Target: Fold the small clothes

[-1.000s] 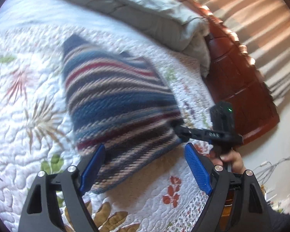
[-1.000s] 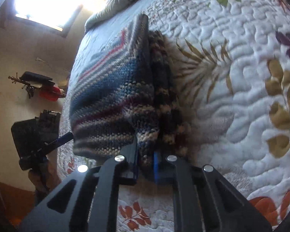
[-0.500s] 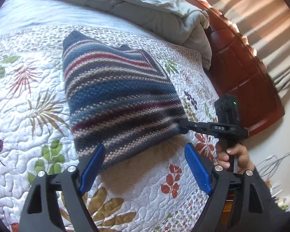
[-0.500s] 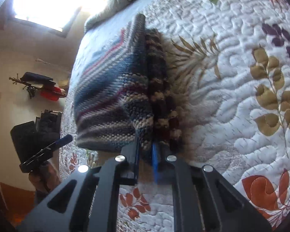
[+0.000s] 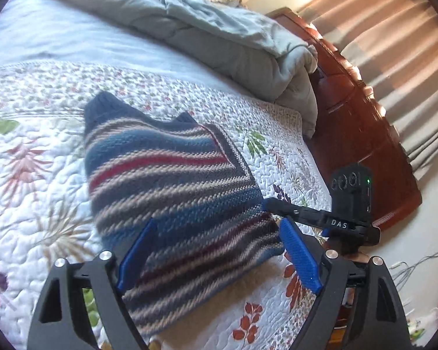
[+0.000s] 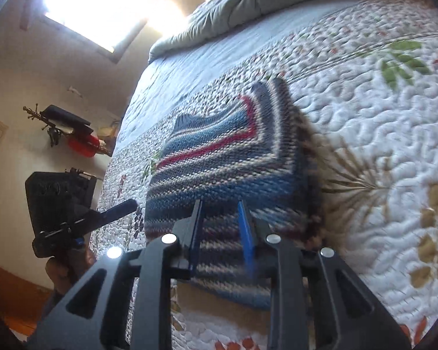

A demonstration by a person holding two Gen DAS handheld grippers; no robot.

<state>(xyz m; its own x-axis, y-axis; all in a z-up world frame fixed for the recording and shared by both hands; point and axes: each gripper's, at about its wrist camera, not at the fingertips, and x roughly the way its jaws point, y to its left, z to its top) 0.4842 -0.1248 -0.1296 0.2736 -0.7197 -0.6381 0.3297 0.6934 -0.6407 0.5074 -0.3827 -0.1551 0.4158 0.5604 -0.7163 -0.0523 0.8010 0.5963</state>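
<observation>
A striped knit sweater (image 5: 175, 192) in blue, red and beige lies folded on the floral quilt (image 5: 43, 204). In the right wrist view the sweater (image 6: 233, 160) rests flat under the camera. My left gripper (image 5: 217, 222) hovers open and wide over the sweater's near edge, touching nothing. My right gripper (image 6: 220, 204) is opening; its blue pads stand apart above the sweater's near corner and do not press on the knit. From the left wrist view, the right gripper's fingers (image 5: 280, 205) hang beside the sweater's right corner. A hand (image 6: 70, 265) holds the left gripper.
A bunched grey duvet (image 5: 219, 43) lies across the far side of the bed. A dark wooden bed end (image 5: 365, 122) and a striped curtain (image 5: 394, 43) stand to the right. Cables (image 5: 417, 265) lie on the floor. A bright window (image 6: 102, 8) and a wall rack (image 6: 73, 137) are on the left.
The right gripper's jaws, earlier clamped on the sweater's corner, have parted and let it go. Both grippers have lifted and drawn back from the sweater, which now lies flat.
</observation>
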